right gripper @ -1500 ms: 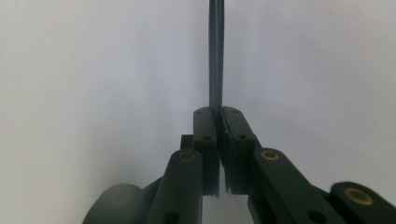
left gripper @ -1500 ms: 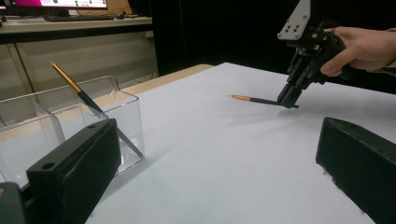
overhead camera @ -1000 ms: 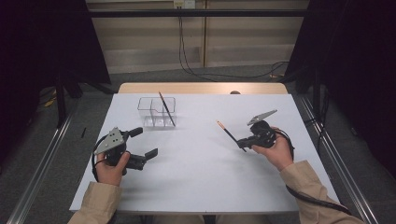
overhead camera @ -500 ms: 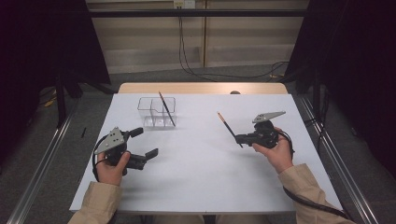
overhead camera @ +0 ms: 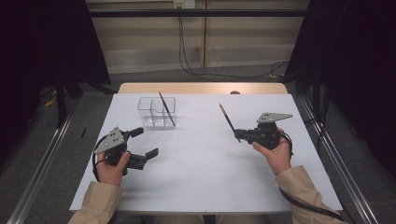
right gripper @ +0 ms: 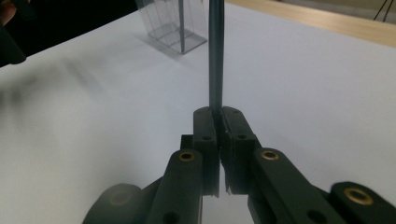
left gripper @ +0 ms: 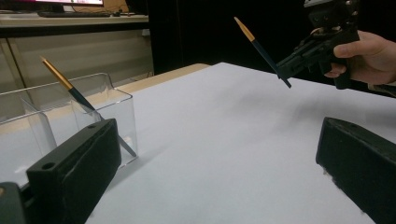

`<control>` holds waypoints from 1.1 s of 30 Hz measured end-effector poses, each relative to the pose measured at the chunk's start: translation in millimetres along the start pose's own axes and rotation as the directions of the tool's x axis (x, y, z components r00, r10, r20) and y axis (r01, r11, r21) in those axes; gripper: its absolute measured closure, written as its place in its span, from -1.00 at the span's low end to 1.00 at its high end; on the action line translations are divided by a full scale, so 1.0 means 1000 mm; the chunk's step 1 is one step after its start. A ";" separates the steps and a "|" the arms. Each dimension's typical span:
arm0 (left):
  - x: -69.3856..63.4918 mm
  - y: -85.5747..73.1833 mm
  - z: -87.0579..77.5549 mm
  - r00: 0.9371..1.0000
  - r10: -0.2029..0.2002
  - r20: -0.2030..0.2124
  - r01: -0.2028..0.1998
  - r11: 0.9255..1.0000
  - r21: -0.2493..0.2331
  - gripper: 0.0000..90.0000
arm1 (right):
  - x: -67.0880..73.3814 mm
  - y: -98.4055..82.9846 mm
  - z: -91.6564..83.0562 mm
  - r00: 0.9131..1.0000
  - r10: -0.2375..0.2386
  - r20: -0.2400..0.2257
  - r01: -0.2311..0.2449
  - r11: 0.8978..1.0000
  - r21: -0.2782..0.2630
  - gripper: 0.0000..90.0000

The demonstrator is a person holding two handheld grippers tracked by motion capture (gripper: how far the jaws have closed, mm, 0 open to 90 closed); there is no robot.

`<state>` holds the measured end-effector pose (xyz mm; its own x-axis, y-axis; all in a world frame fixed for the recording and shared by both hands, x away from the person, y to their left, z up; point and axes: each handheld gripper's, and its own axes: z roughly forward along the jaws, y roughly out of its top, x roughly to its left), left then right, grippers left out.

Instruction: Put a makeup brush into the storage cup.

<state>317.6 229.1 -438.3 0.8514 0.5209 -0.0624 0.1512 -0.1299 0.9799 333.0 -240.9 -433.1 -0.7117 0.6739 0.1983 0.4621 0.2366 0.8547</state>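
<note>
The right gripper [overhead camera: 239, 134] is pinching a pencil [overhead camera: 229, 122] tight, tip slanting up and far, while the clear box [overhead camera: 156, 111] is waiting far off to its left, nearer the spread-open left gripper [overhead camera: 142, 146].

high view: fixed above the near edge, facing forward and down, taking in the whole white table [overhead camera: 201, 168]. left gripper view: low over the near left of the table, facing across toward the right gripper [left gripper: 286, 70], and close to the clear organiser [left gripper: 60, 121]. right gripper view: close along its own jaws, facing the far left. all three share the organiser.
</note>
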 end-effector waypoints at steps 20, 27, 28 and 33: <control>0.001 -0.001 0.004 1.000 -0.025 0.019 0.025 1.000 -0.013 -1.00 | 0.014 0.000 -0.004 0.999 -0.043 -0.019 0.039 0.985 -0.171 0.89; 0.001 -0.001 0.008 0.999 -0.032 0.032 0.032 0.999 -0.011 -1.00 | 0.021 0.001 0.002 0.996 -0.064 -0.058 0.053 0.983 -0.176 0.89; 0.000 -0.001 0.008 0.999 -0.033 0.030 0.033 0.999 -0.011 -1.00 | 0.022 0.001 0.003 0.996 -0.067 -0.062 0.055 0.982 -0.180 0.89; -0.001 -0.002 0.010 0.999 -0.039 0.035 0.039 0.999 -0.010 -1.00 | 0.027 0.001 0.008 0.993 -0.080 -0.088 0.063 0.982 -0.181 0.89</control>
<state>322.1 220.5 -441.9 0.8619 0.4957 -0.1070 0.1795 -0.1009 0.9786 318.9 -217.0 -430.7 -0.7900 0.5888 0.1707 0.3132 0.1482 0.9381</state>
